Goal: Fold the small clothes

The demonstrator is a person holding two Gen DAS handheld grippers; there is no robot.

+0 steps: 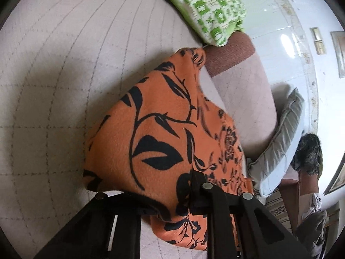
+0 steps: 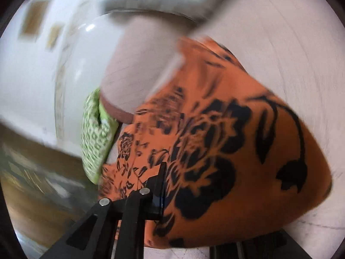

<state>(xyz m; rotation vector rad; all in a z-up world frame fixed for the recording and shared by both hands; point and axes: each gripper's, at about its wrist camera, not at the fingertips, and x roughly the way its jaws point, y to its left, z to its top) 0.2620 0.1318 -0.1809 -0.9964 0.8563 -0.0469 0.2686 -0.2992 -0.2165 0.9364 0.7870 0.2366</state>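
Note:
An orange garment with a black leaf and flower print lies bunched on a pale quilted seat. My left gripper is shut on its near edge, and the cloth drapes over and hides one finger. The right wrist view is blurred. In it, the same orange garment fills the middle, and my right gripper is shut on a fold at its near left edge. Part of the cloth hangs lifted between the two grips.
A green-and-white patterned pillow lies at the seat's end beside a brown armrest. A grey cushion leans against the seat's side, with a dark furry slipper on a person's foot by it. White tiled floor lies beyond.

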